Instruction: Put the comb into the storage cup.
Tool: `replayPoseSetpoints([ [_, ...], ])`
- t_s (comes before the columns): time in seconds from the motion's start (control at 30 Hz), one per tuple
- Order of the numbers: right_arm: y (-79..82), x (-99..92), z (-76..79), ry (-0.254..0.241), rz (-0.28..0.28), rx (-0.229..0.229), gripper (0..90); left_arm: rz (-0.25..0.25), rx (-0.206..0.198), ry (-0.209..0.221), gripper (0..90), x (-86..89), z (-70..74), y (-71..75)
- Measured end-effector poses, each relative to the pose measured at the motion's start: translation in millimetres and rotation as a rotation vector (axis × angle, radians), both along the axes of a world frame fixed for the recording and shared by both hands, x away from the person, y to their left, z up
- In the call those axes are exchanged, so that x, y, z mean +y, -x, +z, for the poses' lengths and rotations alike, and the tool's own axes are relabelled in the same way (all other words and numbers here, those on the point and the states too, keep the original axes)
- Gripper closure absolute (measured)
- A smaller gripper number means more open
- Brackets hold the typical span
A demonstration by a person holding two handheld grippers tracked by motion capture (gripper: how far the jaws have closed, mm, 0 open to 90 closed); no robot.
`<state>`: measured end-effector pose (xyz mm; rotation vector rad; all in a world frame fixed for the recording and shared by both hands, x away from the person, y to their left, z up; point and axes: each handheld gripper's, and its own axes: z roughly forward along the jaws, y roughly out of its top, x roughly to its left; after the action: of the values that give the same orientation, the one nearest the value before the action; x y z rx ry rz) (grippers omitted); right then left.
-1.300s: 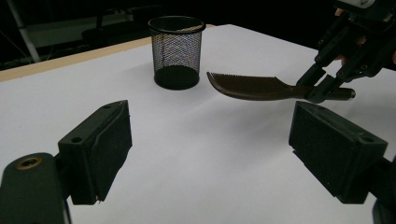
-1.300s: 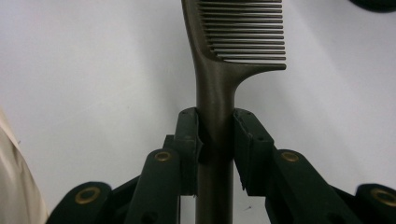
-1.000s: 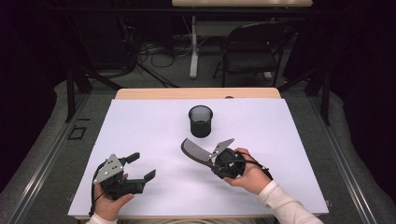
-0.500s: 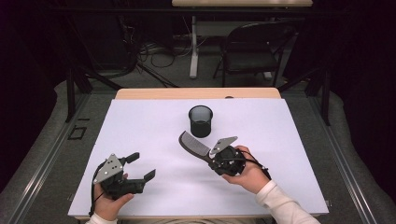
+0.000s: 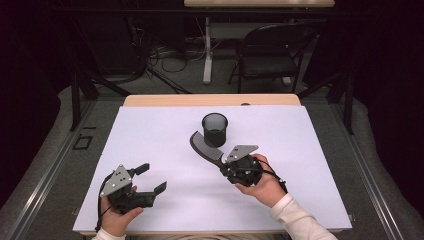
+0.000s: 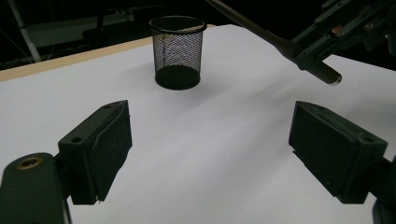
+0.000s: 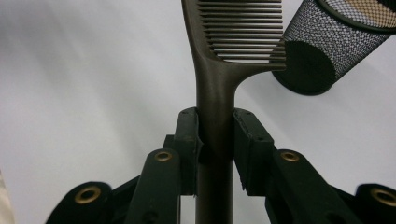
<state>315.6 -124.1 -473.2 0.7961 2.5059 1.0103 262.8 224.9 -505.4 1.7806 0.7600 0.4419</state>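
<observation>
You are wearing a white long sleeve (image 5: pixel 295 219) on your right arm, showing at the wrist. Each hand is carrying a black two-jaw tool: the left tool (image 5: pixel 151 179) and right tool (image 5: pixel 223 164) are each wearing a grey three-cornered plate on top, trailing a thin black cable, and showing brass-ringed screw holes along blocky black jaws.

One comb (image 5: pixel 206 148), one mesh cup (image 5: pixel 215 129), two claws, one table (image 5: pixel 150 125), one chair (image 5: pixel 270 55)
</observation>
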Motion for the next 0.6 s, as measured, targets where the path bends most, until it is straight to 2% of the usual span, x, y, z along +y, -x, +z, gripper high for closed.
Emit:
replayPoseSetpoints([
  [0.23,0.5,2.4,3.2,-0.053,-0.015,-0.037,72.6,0.0,-0.001,0.002,13.5,0.1,-0.1,-0.1],
  [0.43,0.7,5.8,6.6,-0.102,-0.028,-0.098,72.7,0.0,-0.002,0.002,13.5,0.5,0.0,-0.2],
  [0.6,-1.4,6.9,7.4,-0.137,-0.038,-0.122,72.7,0.0,-0.001,0.003,13.5,0.5,-0.1,-0.2],
])
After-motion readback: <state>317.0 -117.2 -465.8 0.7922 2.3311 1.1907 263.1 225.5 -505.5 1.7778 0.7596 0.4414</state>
